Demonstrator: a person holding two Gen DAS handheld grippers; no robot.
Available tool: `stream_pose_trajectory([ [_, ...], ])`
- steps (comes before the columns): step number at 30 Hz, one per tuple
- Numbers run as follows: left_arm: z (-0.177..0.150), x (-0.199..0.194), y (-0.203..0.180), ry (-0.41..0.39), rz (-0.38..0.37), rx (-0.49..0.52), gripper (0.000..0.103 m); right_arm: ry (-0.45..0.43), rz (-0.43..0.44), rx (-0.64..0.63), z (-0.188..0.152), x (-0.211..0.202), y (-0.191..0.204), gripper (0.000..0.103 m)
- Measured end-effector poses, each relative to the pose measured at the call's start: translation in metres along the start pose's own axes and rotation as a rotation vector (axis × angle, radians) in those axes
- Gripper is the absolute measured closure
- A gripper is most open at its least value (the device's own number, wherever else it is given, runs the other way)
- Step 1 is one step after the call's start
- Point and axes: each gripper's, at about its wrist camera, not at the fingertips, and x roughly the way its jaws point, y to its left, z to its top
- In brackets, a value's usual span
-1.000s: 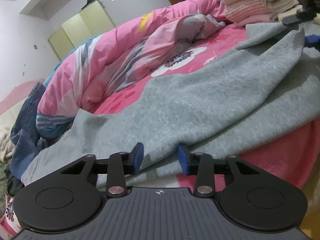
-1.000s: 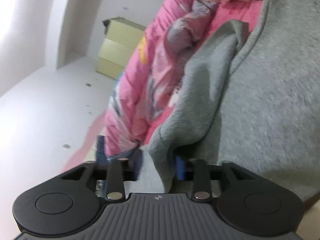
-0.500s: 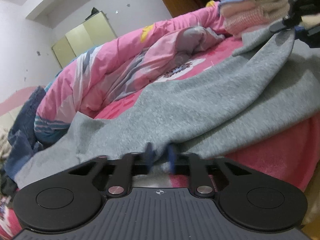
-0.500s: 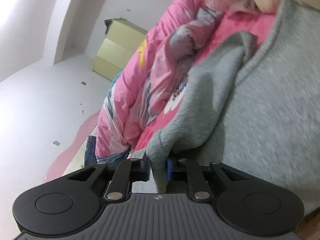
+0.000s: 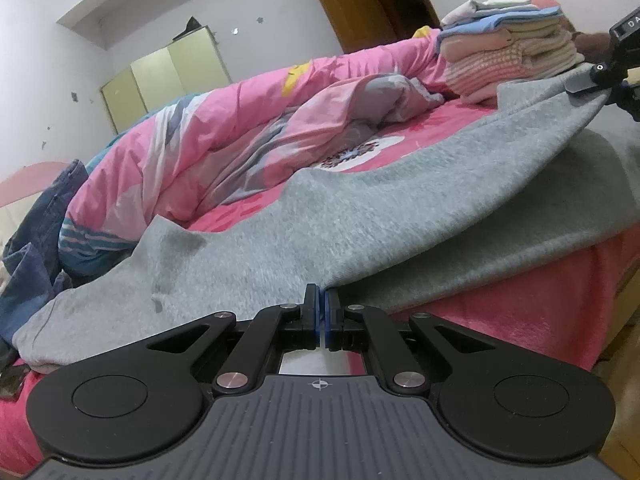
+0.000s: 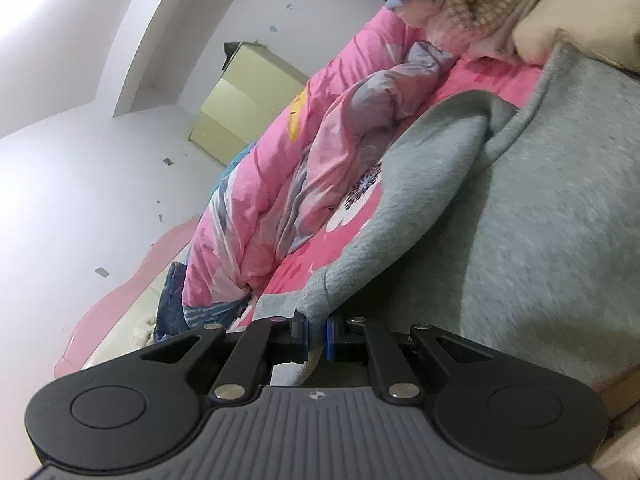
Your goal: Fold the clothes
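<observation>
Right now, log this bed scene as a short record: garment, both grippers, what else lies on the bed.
garment: grey sweatshirt spread across the pink bed sheet, near edge lifted
left gripper: shut on the garment's near hem
right gripper: jaws closing, a fold of the grey fabric pinched between them
folded stack: finished clothes piled at the far right of the bed
quilt: pink, bunched along the far side
jeans: blue, heaped at the left end
backdrop: yellow-green wardrobe against the white wall
</observation>
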Motion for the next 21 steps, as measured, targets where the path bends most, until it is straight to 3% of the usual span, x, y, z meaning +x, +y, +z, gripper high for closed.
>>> stream_pose_trajectory([
  [10,-0.011,0.004,-0.006,0.003,-0.021,0.052,0.102,0.005,-0.051,0.029,-0.009,-0.004,-0.015,0.096],
  [13,-0.010,0.001,-0.003,-0.002,-0.032,0.028,0.099,0.011,-0.074,0.046,-0.013,-0.003,-0.021,0.096],
  [21,0.001,-0.016,0.040,0.014,-0.211,-0.264,0.097,0.035,-0.131,0.057,-0.014,-0.004,-0.030,0.094],
])
